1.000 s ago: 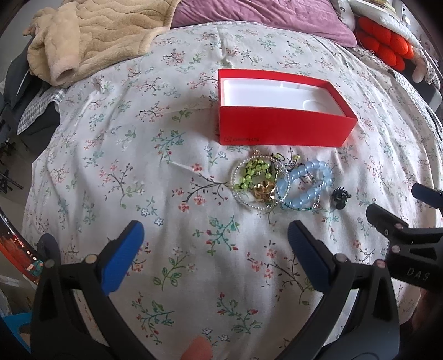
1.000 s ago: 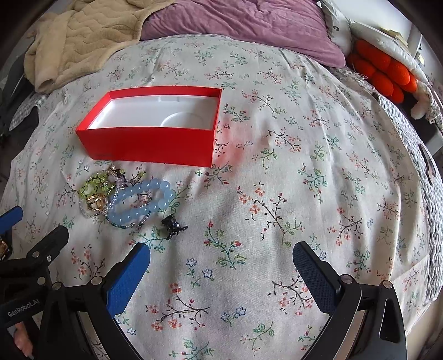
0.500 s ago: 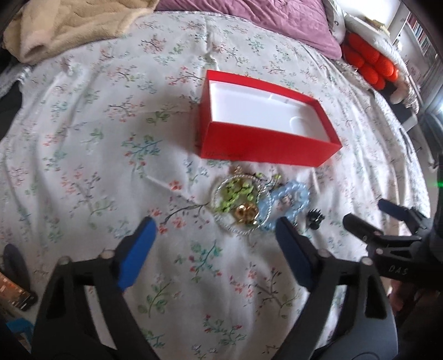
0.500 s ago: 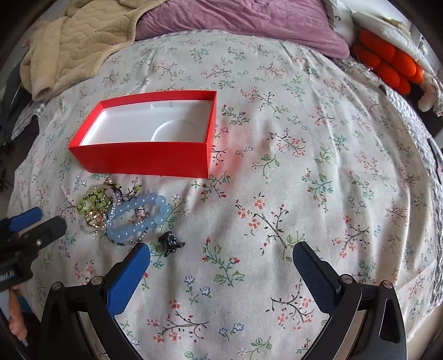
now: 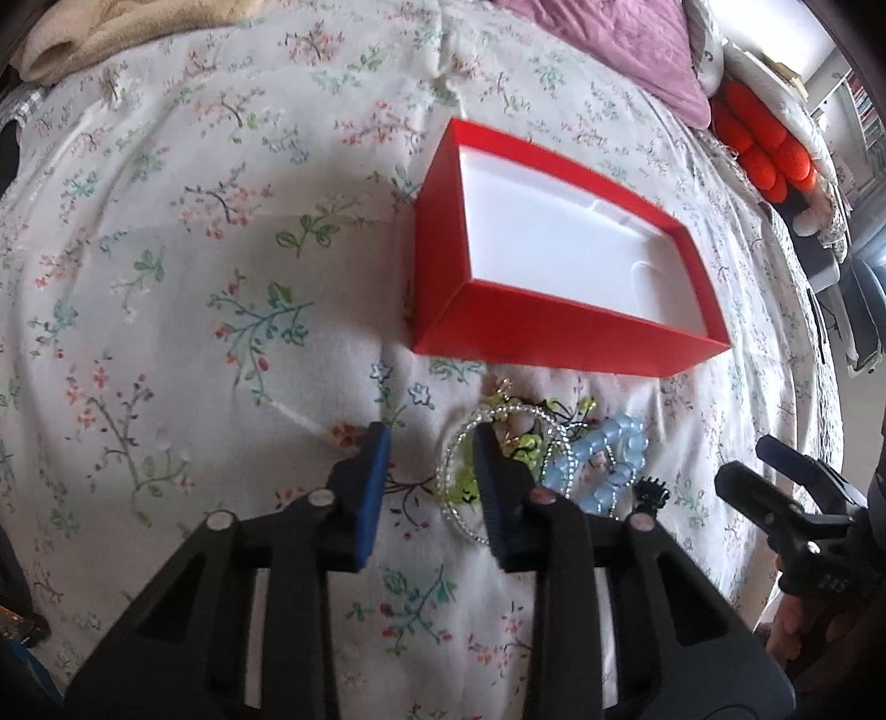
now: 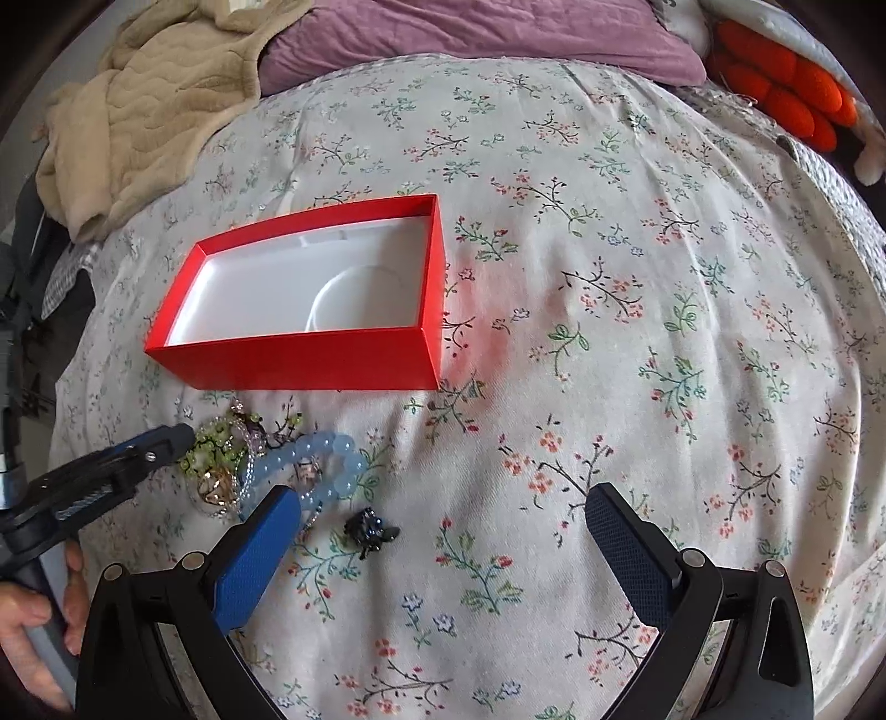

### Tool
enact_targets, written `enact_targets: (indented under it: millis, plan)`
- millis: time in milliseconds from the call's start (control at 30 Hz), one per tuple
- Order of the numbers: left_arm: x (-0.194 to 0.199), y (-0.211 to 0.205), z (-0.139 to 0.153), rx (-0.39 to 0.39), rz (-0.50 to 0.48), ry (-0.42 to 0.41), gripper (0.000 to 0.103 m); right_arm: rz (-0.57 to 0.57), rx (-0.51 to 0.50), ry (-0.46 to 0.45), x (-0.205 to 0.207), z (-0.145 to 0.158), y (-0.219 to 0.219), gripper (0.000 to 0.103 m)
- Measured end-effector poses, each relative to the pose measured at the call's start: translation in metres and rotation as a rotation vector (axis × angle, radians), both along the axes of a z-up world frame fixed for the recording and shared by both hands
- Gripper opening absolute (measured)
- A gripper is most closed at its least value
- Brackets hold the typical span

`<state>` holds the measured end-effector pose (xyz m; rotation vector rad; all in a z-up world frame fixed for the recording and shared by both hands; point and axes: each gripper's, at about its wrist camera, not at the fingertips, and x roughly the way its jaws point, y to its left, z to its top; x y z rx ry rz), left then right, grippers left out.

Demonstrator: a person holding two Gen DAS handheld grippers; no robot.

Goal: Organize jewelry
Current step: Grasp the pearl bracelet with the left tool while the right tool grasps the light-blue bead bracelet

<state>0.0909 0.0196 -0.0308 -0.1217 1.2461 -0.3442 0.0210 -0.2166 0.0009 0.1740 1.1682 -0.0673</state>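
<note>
An open red box point(image 5: 554, 338) with a white empty inside lies on the floral bedspread; it also shows in the right wrist view point(image 6: 310, 365). In front of it lies a jewelry heap: a clear beaded bangle point(image 5: 459, 448), green beads point(image 5: 526, 443), a pale blue bead bracelet point(image 5: 614, 454) point(image 6: 332, 459) and a small black piece point(image 6: 371, 529). My left gripper point(image 5: 429, 443) is lowered at the heap's left edge, jaws partly closed, its right finger inside the bangle's ring, its left outside. My right gripper point(image 6: 443, 515) is open and empty, just right of the heap.
A beige blanket point(image 6: 155, 105) and a purple pillow point(image 6: 470, 33) lie at the head of the bed. An orange plush point(image 6: 792, 94) sits at the far right. The bedspread point(image 6: 637, 332) spreads wide to the right of the box.
My left gripper has moved forward and down to the jewelry heap, and its jaws have narrowed around the bangle's rim. My right gripper has risen slightly and stays open.
</note>
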Motion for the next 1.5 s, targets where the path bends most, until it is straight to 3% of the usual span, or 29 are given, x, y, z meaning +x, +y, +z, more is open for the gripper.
enact_targets:
  millis: [233, 367, 500, 600, 667, 933, 1200, 1367, 1500]
  plan:
    - [0.001, -0.014, -0.005, 0.051, -0.043, -0.017, 0.029, 0.010, 0.007, 0.004, 0.007, -0.004, 0.001, 0.103]
    - [0.001, -0.025, -0.006, 0.104, -0.068, -0.032, 0.009, 0.012, 0.012, 0.008, 0.010, -0.006, 0.002, 0.103]
    - [-0.003, -0.025, -0.002, 0.107, -0.055, -0.045, 0.005, 0.012, 0.029, 0.019, 0.014, -0.010, 0.002, 0.100]
    - [-0.005, -0.019, 0.006, 0.084, -0.033, -0.062, 0.005, 0.020, 0.047, 0.031, 0.017, -0.014, 0.004, 0.094]
    - [-0.007, -0.015, 0.014, 0.069, -0.024, -0.079, 0.005, 0.025, 0.065, 0.035, 0.020, -0.017, 0.006, 0.083]
    - [-0.013, -0.002, 0.032, 0.039, -0.013, -0.124, 0.005, 0.039, 0.108, 0.063, 0.032, -0.030, 0.019, 0.059]
    - [-0.017, -0.003, 0.035, 0.033, -0.032, -0.126, 0.005, 0.045, 0.053, 0.073, 0.043, -0.040, 0.033, 0.036]
    - [-0.020, -0.007, 0.034, 0.043, -0.040, -0.129, 0.005, 0.099, 0.020, 0.073, 0.046, -0.041, 0.048, 0.013]
    - [-0.023, -0.011, 0.041, 0.035, -0.050, -0.150, 0.005, 0.106, 0.042, 0.066, 0.047, -0.036, 0.052, 0.012]
